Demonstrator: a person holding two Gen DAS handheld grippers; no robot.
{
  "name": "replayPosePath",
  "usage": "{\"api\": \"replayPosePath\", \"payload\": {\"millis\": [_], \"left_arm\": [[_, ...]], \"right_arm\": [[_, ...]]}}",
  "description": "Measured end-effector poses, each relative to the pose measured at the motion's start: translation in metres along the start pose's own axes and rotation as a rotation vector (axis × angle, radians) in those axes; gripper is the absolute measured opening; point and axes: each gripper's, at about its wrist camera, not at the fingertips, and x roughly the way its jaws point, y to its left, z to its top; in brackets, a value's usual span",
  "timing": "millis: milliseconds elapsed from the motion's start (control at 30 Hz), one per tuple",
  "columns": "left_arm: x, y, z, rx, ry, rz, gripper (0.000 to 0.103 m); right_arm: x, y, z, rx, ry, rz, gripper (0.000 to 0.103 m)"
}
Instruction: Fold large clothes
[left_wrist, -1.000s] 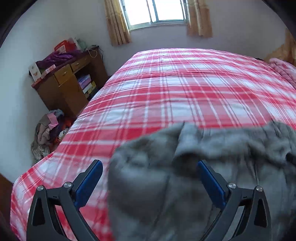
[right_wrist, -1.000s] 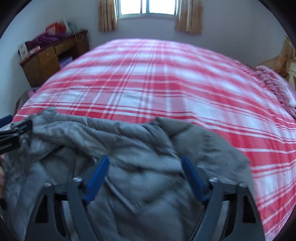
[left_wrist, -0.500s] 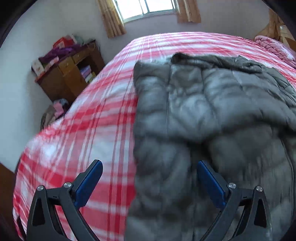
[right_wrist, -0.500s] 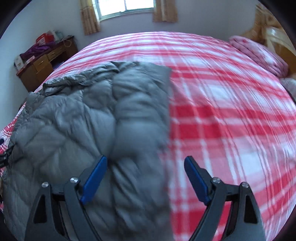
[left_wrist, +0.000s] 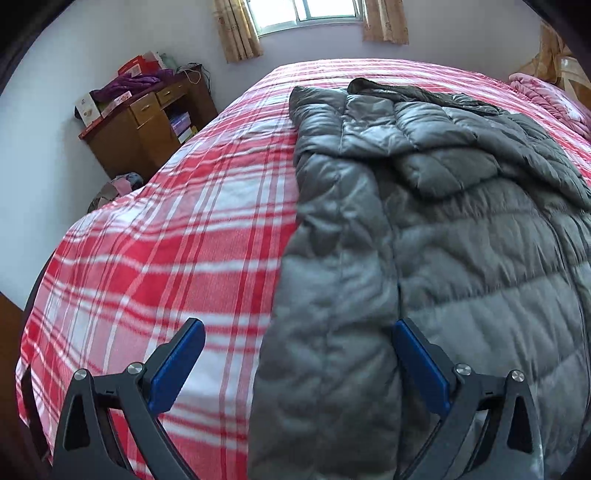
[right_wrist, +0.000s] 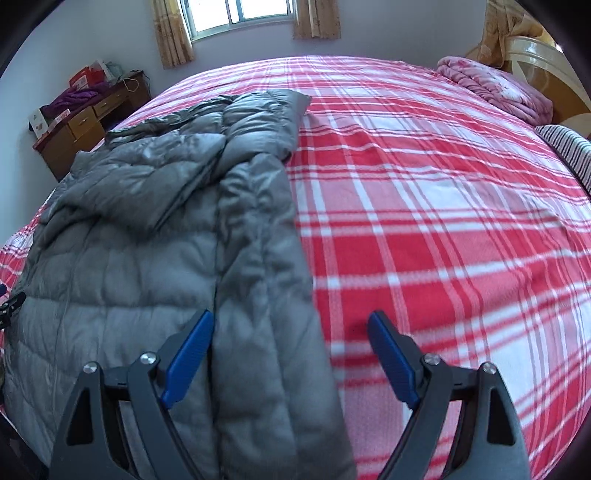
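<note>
My left tongs (left_wrist: 297, 356) and right tongs (right_wrist: 290, 345) both gape wide, gripping nothing. The grey puffer jacket (left_wrist: 424, 229) lies spread on the red plaid bed (right_wrist: 424, 221), filling each frame's lower centre.

My left tongs (left_wrist: 297, 363) gape wide over the near left edge of the grey puffer jacket (left_wrist: 424, 229), spread flat on the red plaid bed (left_wrist: 166, 240).

No text or label is legible anywhere.
</note>
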Motion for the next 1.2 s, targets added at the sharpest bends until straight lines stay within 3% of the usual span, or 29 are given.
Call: {"api": "replayPosePath", "payload": {"millis": [600, 967, 1067, 1100, 1133, 1167, 1200], "left_arm": [[-0.036, 0.01, -0.071, -0.045, 0.014, -0.053, 0.102], [-0.056, 0.008, -0.101, -0.019, 0.038, -0.108, 0.101], [-0.06, 0.002, -0.108, 0.009, 0.05, -0.153, 0.078], [-0.061, 0.0, -0.108, 0.01, 0.055, -0.176, 0.065], [-0.062, -0.002, -0.109, 0.015, 0.055, -0.189, 0.049], [-0.065, -0.005, -0.109, 0.028, 0.047, -0.193, 0.039], [-0.068, -0.007, -0.109, 0.042, 0.036, -0.19, 0.021]], "right_arm": [[-0.046, 0.006, -0.076, 0.012, -0.025, 0.006, 0.085], [-0.07, 0.005, -0.113, 0.019, -0.036, 0.012, 0.066], [-0.075, 0.004, -0.121, 0.025, -0.036, 0.022, 0.058], [-0.077, 0.003, -0.124, 0.026, -0.034, 0.028, 0.055], [-0.078, 0.003, -0.126, 0.027, -0.03, 0.039, 0.046], [-0.079, 0.005, -0.128, 0.025, -0.025, 0.053, 0.034], [-0.08, 0.007, -0.13, 0.019, -0.02, 0.068, 0.029]]}}
